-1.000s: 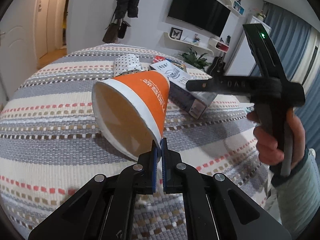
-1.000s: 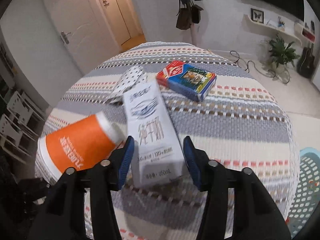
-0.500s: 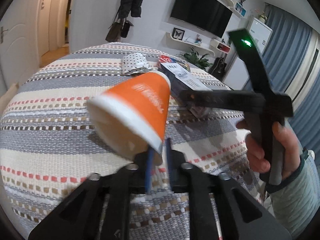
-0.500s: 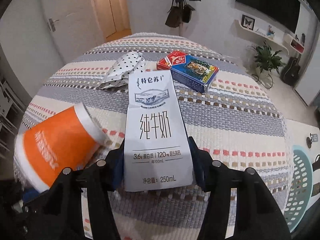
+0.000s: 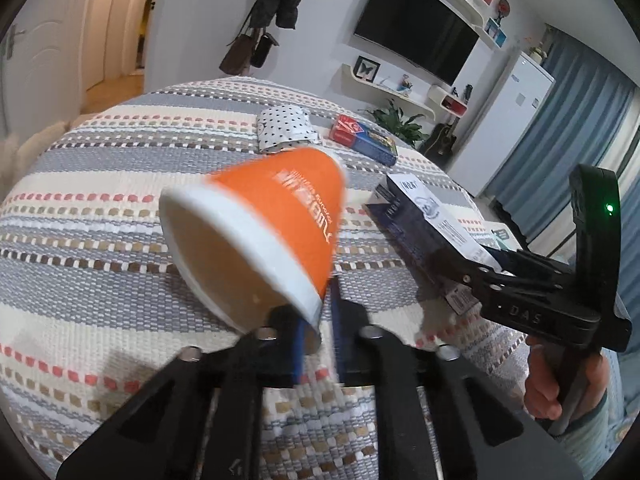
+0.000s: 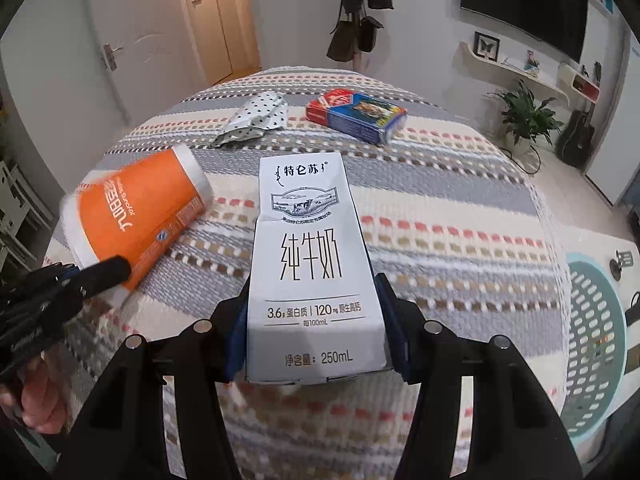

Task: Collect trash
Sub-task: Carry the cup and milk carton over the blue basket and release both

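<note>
My left gripper (image 5: 318, 312) is shut on the rim of an orange paper cup (image 5: 264, 228) and holds it tilted above the striped tablecloth; the cup also shows in the right wrist view (image 6: 136, 220). My right gripper (image 6: 314, 332) is shut on a white milk carton (image 6: 308, 264), lifted off the table; the carton also shows in the left wrist view (image 5: 424, 220). A dotted crumpled wrapper (image 6: 256, 118) and a red-and-blue box (image 6: 356, 114) lie at the far side of the table.
The table has a striped woven cloth (image 6: 440, 208). A teal perforated basket (image 6: 596, 344) stands on the floor to the right of the table. A potted plant (image 6: 524, 116) and a guitar stand by the far wall.
Both grippers rose with their loads. The cup lifted off the cloth and tilted, and the milk carton left the table and came up in the right gripper.
</note>
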